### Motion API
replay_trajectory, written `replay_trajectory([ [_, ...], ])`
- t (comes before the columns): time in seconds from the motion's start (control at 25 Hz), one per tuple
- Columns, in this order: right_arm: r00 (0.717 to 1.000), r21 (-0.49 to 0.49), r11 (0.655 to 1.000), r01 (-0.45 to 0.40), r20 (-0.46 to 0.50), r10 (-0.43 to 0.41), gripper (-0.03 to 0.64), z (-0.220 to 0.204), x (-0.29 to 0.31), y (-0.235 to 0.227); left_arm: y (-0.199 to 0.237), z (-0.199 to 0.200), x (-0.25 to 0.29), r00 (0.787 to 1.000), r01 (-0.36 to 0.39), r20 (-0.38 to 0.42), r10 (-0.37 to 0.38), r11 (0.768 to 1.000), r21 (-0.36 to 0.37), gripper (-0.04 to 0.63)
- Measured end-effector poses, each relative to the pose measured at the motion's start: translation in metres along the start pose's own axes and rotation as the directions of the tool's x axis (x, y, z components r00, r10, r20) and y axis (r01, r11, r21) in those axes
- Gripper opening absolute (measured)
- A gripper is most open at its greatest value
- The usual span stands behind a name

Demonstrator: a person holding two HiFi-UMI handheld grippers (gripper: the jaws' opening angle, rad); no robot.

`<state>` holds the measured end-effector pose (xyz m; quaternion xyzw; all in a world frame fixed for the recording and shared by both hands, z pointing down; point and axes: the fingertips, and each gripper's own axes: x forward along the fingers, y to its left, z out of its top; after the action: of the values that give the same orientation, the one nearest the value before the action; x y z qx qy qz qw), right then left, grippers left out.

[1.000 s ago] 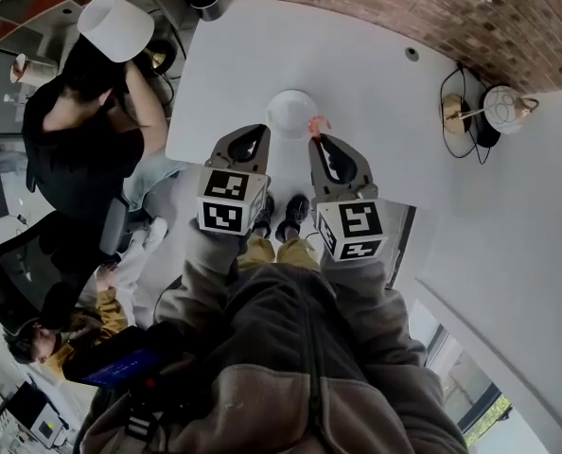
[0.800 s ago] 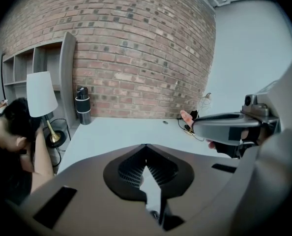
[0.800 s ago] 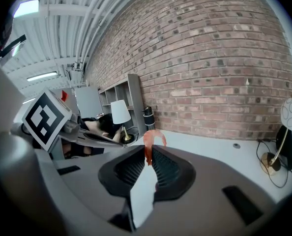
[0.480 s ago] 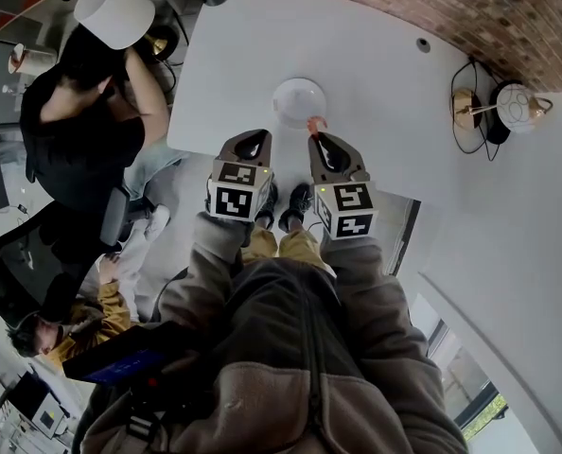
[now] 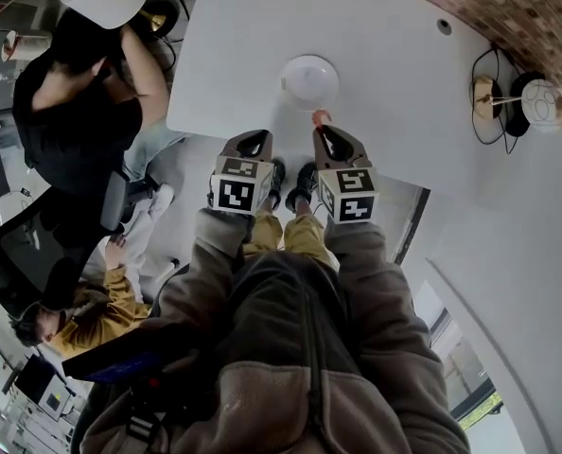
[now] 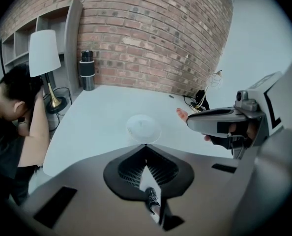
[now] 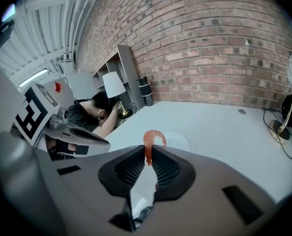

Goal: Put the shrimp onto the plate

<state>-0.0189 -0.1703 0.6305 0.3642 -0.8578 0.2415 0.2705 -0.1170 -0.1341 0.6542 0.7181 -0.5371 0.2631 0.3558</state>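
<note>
Pinches the shrimp in the right gripper fingers near the plate; holds the left gripper fingers pressed together.

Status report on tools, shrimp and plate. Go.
Right tool shut on shrimp, held just short of plate. Left tool shut, empty. Nothing between shrimp and plate.

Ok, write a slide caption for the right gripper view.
Right tool shut on the shrimp, held just short of the white plate on the table.
</note>
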Motion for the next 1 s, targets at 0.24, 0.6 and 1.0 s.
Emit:
replay_trajectory([
  [0.24, 0.999, 0.032, 0.999, -0.001, -0.04, 0.002, 0.043, -0.021, 0.015, -0.007, -0.004, -0.016, 0.013, 0.999, 0.013, -0.047, -0.014, 0.999, -0.029, 0.005],
  [0.6, 0.994, 0.063, 0.998, -0.005, -0.105, 0.011, 0.043, -0.045, 0.044, -0.022, -0.005, -0.034, 0.03, 0.994, 0.024, -0.103, -0.027, 0.999, -0.034, 0.005],
  [1.0, 0.985, 0.084, 0.996, -0.018, -0.169, 0.032, 0.043, -0.061, 0.079, -0.033, -0.003, -0.039, 0.036, 0.991, 0.036, -0.124, -0.044, 0.998, -0.059, 0.005],
])
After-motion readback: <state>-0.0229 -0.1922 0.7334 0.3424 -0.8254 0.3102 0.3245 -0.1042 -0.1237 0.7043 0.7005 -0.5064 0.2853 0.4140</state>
